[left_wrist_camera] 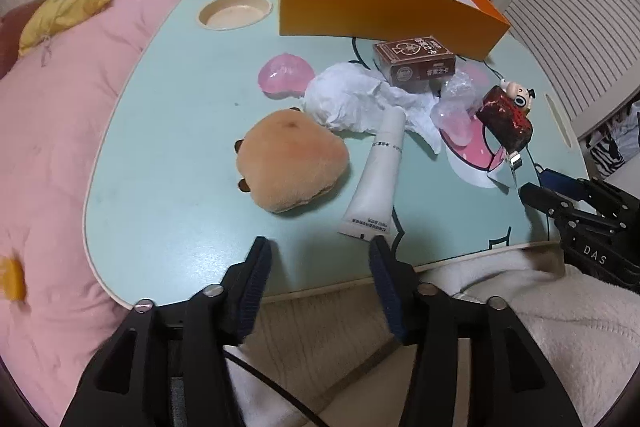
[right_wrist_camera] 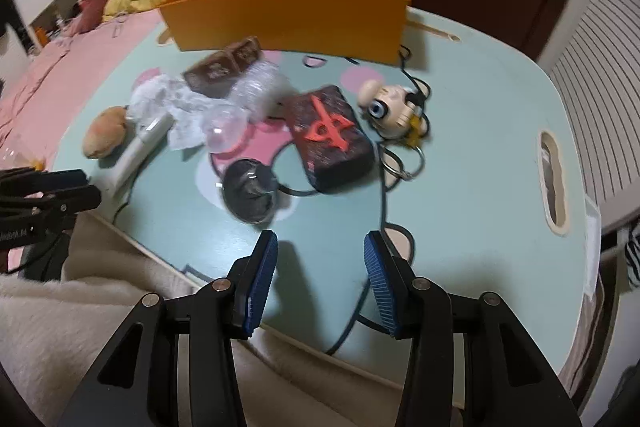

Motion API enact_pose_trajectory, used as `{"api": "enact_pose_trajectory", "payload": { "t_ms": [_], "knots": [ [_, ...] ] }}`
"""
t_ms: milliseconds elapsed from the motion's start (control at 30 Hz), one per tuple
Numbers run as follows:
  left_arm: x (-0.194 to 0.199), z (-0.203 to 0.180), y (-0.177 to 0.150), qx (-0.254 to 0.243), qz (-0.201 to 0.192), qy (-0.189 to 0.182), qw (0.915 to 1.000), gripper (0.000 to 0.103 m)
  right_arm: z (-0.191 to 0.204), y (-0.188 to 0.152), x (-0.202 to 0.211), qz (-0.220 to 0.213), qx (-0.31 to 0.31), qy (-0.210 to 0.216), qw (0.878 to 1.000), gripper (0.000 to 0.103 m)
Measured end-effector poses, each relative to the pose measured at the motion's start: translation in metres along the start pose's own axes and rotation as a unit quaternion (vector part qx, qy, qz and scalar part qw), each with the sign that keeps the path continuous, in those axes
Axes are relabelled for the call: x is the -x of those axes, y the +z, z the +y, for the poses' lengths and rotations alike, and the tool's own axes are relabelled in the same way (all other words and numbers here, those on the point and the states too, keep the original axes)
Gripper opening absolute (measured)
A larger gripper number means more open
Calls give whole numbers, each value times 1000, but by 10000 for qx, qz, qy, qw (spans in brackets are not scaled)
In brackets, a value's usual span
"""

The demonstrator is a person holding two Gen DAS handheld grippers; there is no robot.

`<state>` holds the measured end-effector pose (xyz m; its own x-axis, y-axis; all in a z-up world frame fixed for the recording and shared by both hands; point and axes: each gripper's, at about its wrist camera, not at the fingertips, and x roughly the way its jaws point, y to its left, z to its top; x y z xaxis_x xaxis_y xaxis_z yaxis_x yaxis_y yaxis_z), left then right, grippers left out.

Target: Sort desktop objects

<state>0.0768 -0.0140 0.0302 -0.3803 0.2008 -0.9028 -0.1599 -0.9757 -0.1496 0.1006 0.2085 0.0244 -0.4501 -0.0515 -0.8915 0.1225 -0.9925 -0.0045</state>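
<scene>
Counter (left_wrist_camera: 168, 131): the mint-green counter is carrying the whole clutter, with nothing sorted yet by the look of it.
Orange box (left_wrist_camera: 360, 3): it is standing open-topped at the far edge, seemingly empty, and is likely the place the things are going.
Plush toy (left_wrist_camera: 292, 163): the tan plush is lying ahead and slightly left of the left claw, just beside the tube.
White tube (left_wrist_camera: 380, 171): it is lying flat, long axis running away from the left claw, crimped end nearest, touching that claw's right fingertip in the left wrist view.
Crumpled tissue (left_wrist_camera: 352, 99): it is sitting beyond the tube's cap end, under the brown card box (left_wrist_camera: 416, 63).
Dark pouch (right_wrist_camera: 330, 139): it is lying ahead of the right claw, well apart, with the doll keychain (right_wrist_camera: 392, 107) just beside it.
Left claw (left_wrist_camera: 320, 251): it is hanging open and empty at the near counter edge; the tube looks like its nearest pick, wanting a turn across that axis.
Right claw (right_wrist_camera: 320, 247): it is hovering open and empty over bare counter.
</scene>
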Motion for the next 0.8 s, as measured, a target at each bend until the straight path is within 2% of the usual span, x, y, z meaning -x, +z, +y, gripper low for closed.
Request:
{"api": "enact_pose_trajectory", "payload": {
  "t_ms": [33, 100, 167, 300, 567, 667, 800],
  "knots": [
    [-1, -1, -1, 7, -30, 12, 10000, 65, -2, -1, 0, -11, -43, -55, 10000, 48],
    [-4, -3, -2, -23, -65, 78, 9999, 72, -6, -3, 1, -31, -90, -174, 9998, 60],
    [-7, -5, -3, -86, -85, 155, 9998, 75, -6, -5, 2, -41, -68, -230, 9997, 65],
    [-9, -8, -3, -182, -104, 218, 9995, 85, -9, -7, 4, -72, -63, -210, 9997, 67],
    [-14, -6, -1, -221, -117, 404, 9989, 95, -13, -12, 4, -80, -48, -197, 9998, 75],
    [-16, -6, 0, -212, -113, 475, 9986, 98, -16, -14, 6, -55, -57, -202, 9998, 82],
    [-20, -9, 0, -324, -58, 602, 9976, 102, -15, -15, 7, -52, -49, -205, 9998, 83]
  ]
}}
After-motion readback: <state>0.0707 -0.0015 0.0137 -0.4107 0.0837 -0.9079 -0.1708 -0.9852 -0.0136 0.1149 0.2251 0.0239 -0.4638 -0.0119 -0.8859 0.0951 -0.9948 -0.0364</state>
